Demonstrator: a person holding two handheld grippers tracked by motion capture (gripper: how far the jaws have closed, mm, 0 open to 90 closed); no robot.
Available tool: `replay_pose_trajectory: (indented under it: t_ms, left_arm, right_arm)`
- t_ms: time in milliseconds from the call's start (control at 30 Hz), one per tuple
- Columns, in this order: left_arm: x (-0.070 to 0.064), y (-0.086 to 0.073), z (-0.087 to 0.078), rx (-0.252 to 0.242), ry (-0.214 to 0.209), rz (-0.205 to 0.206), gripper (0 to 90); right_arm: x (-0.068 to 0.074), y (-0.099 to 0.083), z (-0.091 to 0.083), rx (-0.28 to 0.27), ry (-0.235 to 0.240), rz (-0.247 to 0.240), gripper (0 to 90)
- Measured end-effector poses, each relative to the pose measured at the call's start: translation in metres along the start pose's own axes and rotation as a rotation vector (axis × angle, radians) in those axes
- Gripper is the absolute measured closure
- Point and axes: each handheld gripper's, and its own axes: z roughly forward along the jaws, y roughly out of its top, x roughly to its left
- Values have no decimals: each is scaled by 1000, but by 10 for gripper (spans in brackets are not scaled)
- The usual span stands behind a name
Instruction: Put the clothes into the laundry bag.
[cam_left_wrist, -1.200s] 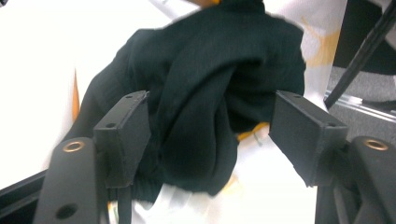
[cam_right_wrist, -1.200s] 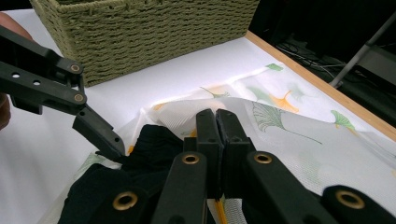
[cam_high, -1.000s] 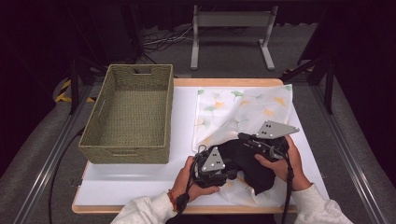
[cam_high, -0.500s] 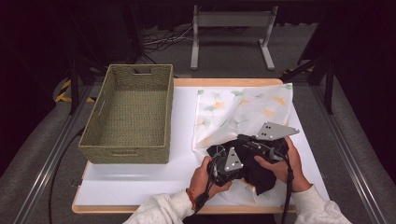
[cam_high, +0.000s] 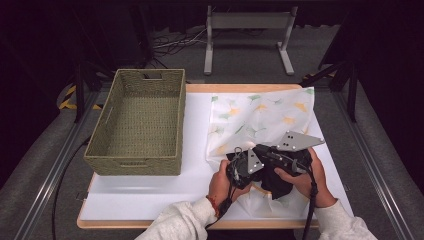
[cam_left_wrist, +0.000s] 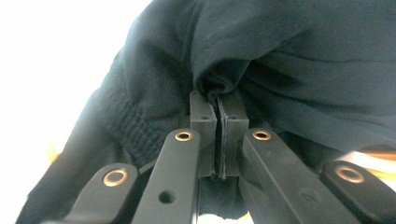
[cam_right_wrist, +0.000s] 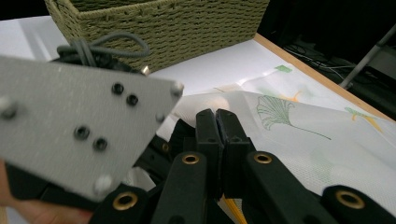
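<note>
Black garment is bunched on the leaf-print cloth, right of the woven basket, at the table's near edge. Left gripper is clamped on a fold of the garment. Right gripper jaws are pressed together with nothing seen between them. Versus 0.5 s ago: left gripper has been shifted slightly further from the basket, now touching the right gripper over the garment. Basket and cloth are unmoved.

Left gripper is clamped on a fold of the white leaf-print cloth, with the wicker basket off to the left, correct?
Not quite. The left gripper is clamped on a fold of the black garment, as the left gripper view shows. The wicker basket does sit to the left.
</note>
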Motion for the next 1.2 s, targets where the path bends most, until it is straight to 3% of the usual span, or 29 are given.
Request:
replay_pose_trajectory:
  t_ms: [167, 367, 433, 500, 533, 767, 800, 867, 967, 1033, 1133, 1200]
  left_arm:
    - [8, 3, 3, -8, 52, -14, 871]
    - [18, 4, 4, -8, 80, -43, 871]
    - [21, 2, 4, -14, 40, -65, 870]
    - [21, 2, 3, -16, 33, -63, 869]
    - [19, 1, 1, -27, -1, -55, 867]
    - [14, -4, -14, -45, -73, -47, 812]
    - [11, -5, -20, -50, -107, -32, 805]
    - [9, -6, -24, -48, -121, -13, 788]
    - [3, -8, -32, -46, -180, 5, 762]
    - [0, -9, -32, -44, -198, 10, 754]
    - [-11, -6, -29, -54, -257, 38, 744]
    - [-18, -2, -28, -55, -251, 57, 733]
  right_arm:
    - [-3, -3, -3, 0, -1, 15, 892]
    - [-3, -3, -2, 10, -6, 15, 892]
    - [-3, -4, -2, 12, -6, 18, 892]
    - [-3, -4, -2, 14, -6, 18, 892]
    - [-4, -4, -2, 16, -12, 18, 892]
    - [-8, -7, -1, 29, -25, 21, 892]
    - [-8, -7, -1, 30, -27, 21, 892]
    - [-9, -8, -1, 35, -34, 23, 892]
    - [-10, -8, -1, 38, -40, 21, 892]
    - [-10, -8, -1, 38, -42, 20, 892]
    - [-11, -8, 0, 37, -41, 22, 891]
    - [-10, -8, 1, 42, -40, 21, 891]
